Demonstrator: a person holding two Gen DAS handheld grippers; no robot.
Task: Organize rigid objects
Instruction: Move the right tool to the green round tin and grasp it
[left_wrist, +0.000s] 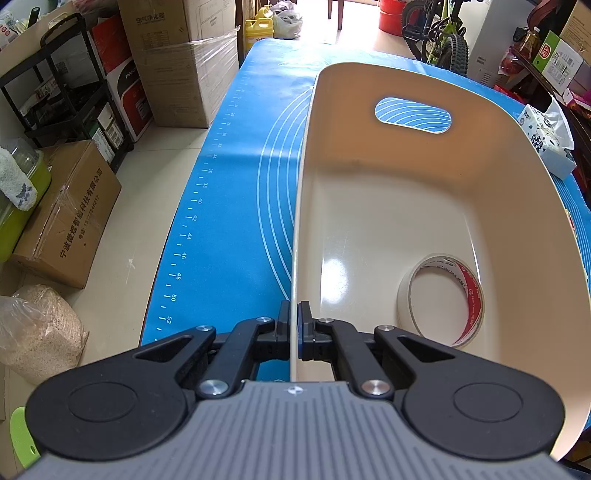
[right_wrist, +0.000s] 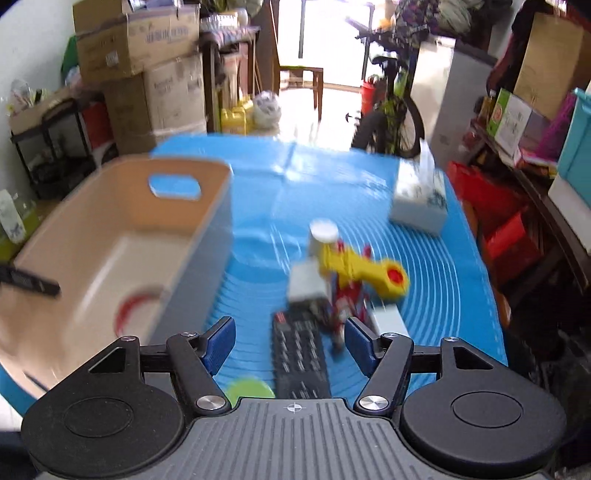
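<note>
**Cream bin gripped at its rim, loose objects on the blue mat**

The surface carries a blue measuring mat (left_wrist: 229, 206). On it stands the cream plastic bin (left_wrist: 388, 206), the landmark here. A tissue pack (right_wrist: 419, 201) lies on the mat well to the right of the bin, toward the far edge. A black remote control (right_wrist: 299, 362) lies just right of the bin's near corner. Beyond the remote, also right of the bin, sits a blurred cluster including a yellow toy (right_wrist: 364, 271) and a white-capped container (right_wrist: 323, 236). Inside the bin, a roll of tape (left_wrist: 439, 301) leans near its right wall. The left claw (left_wrist: 294, 332) is pinched narrow on the bin's left wall. The right claw (right_wrist: 291, 345) is spread wide above the remote, holding nothing.
</note>
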